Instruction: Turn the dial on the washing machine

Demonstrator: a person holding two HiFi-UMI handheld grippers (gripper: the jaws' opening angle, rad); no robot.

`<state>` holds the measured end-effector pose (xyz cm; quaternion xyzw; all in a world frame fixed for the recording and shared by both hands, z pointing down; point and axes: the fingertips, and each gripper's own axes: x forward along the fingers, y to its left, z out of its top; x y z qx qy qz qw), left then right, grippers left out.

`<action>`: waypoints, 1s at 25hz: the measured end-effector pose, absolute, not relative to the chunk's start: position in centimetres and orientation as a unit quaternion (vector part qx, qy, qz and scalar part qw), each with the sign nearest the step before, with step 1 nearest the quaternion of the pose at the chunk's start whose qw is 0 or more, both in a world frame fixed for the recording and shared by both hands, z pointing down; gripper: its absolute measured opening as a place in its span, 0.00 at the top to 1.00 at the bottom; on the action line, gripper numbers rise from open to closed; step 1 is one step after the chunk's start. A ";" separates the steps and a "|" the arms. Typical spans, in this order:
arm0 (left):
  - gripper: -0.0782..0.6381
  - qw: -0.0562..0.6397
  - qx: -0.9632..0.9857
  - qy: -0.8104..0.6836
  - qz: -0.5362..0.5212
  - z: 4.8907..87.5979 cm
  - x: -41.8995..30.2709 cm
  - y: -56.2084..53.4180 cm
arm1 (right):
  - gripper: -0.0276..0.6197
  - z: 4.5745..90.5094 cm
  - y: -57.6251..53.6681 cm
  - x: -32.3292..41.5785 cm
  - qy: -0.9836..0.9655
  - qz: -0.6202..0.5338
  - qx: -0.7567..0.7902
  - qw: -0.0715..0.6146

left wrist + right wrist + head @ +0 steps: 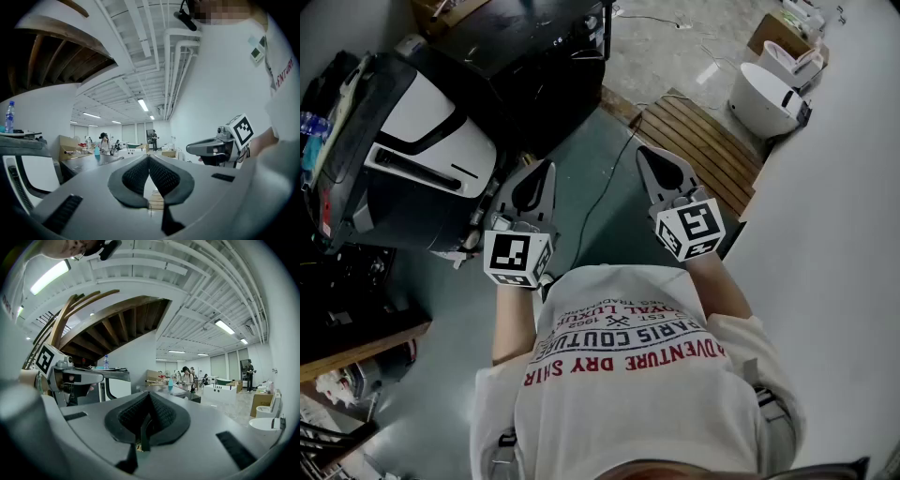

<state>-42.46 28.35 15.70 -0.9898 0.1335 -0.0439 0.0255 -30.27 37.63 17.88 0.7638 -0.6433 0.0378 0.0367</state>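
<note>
Glossy plastic washing machine (441,155); slatted wooden platform (703,145) (bare, matt); matt green floor (572,169).

Light: bright and even, I'm lit by ceiling strips (224,326) | Glare: the near tube (49,276) blows out white | Shadow: stair underside (117,324) dark, floor (441,403) dim below me | Distortion: both gripper views bow hard, with black corners | Focus: right gripper (148,401) body soft up close, far room crisp
</note>
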 end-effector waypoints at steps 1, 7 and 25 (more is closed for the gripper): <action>0.87 0.024 -0.990 0.133 -0.043 15.7 -42.3 28.3 | 0.91 17.9 37.6 -30.2 -0.643 0.038 0.764 0.036; 0.87 0.026 -0.991 0.128 -0.044 15.6 -41.7 28.8 | 0.91 17.8 37.8 -29.8 -0.643 0.037 0.764 0.031; 0.87 -0.004 -0.996 0.079 -0.052 16.5 -36.6 28.1 | 0.53 18.6 37.7 -25.5 -0.615 0.030 0.787 0.023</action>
